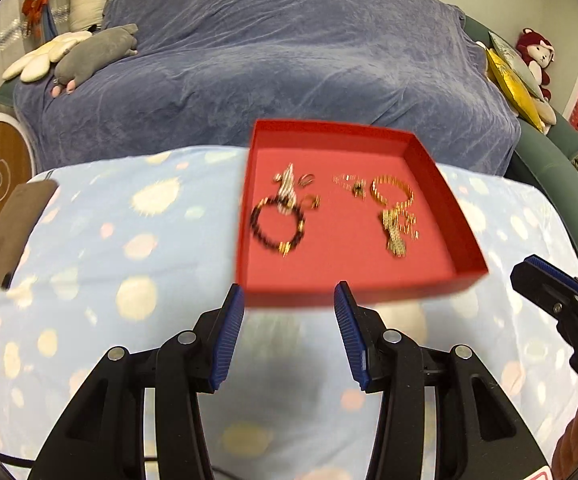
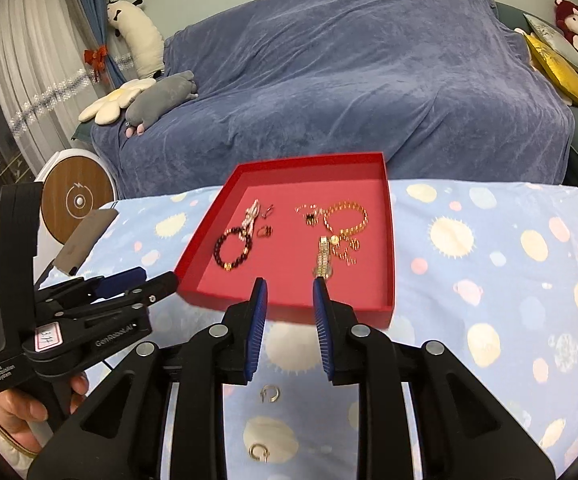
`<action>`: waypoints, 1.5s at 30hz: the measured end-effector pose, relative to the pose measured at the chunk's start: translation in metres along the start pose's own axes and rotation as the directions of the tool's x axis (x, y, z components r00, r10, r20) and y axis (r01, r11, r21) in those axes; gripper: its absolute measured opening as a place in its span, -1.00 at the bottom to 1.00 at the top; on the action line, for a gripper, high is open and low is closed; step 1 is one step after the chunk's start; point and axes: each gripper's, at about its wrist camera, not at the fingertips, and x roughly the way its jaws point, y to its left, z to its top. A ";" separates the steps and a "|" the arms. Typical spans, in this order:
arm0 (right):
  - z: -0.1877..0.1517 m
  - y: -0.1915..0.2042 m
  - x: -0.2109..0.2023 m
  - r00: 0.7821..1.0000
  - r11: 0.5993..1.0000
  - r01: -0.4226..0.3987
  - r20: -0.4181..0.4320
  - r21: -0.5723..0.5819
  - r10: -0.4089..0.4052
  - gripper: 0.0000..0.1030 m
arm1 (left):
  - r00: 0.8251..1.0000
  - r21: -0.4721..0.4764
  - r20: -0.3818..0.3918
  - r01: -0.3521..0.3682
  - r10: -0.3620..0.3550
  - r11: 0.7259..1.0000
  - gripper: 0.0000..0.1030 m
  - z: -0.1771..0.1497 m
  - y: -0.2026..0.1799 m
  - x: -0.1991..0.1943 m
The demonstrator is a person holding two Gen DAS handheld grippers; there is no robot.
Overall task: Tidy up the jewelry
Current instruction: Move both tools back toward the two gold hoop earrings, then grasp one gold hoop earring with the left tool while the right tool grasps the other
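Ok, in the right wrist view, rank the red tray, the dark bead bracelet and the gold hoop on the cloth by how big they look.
1. red tray
2. dark bead bracelet
3. gold hoop, though it lies nearer the camera, so its true size is unsure.

Red tray of bracelets, two loose earrings on cloth nearby

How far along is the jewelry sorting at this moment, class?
Done: the red tray already holds a dark bead bracelet, gold chain and other pieces. In hand: nothing; the left tool and right tool are both open and empty. Left: two small hoop earrings lie on the dotted cloth, outside the tray.
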 end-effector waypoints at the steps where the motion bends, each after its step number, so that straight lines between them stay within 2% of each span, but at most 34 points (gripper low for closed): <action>1: -0.009 0.000 -0.003 1.000 1.000 0.001 -0.009 0.007 -0.001 -0.54 | 1.000 0.000 -0.002 -0.002 0.002 1.000 -0.13 -0.010 0.001 -0.004; 4: -0.034 -0.002 -0.009 0.999 0.999 -0.014 -0.033 0.029 0.015 -0.54 | 1.000 -0.021 0.002 0.004 -0.004 1.000 -0.09 -0.036 0.005 -0.015; 7: -0.058 0.003 -0.009 0.999 1.000 -0.001 -0.054 0.004 0.002 -0.54 | 1.000 -0.050 0.001 0.030 -0.030 0.998 -0.08 -0.052 0.007 -0.016; 13: -0.082 0.009 0.004 0.993 0.998 0.009 -0.119 -0.068 -0.017 -0.54 | 0.999 -0.016 0.010 0.034 -0.034 0.999 -0.08 -0.067 0.004 -0.013; 20: -0.110 0.025 0.012 0.983 0.993 -0.030 -0.183 -0.114 0.009 -0.54 | 0.998 0.007 -0.051 0.037 -0.037 0.999 -0.07 -0.086 0.002 -0.001; 26: -0.122 0.035 0.022 0.975 0.989 -0.043 -0.220 -0.141 0.011 -0.54 | 0.998 0.013 -0.050 0.037 -0.036 0.999 -0.07 -0.089 0.000 -0.004; 45: -0.125 0.034 0.039 0.972 0.986 -0.016 -0.236 -0.165 -0.023 -0.54 | 0.997 0.019 -0.062 0.041 -0.040 0.999 -0.07 -0.090 -0.002 -0.001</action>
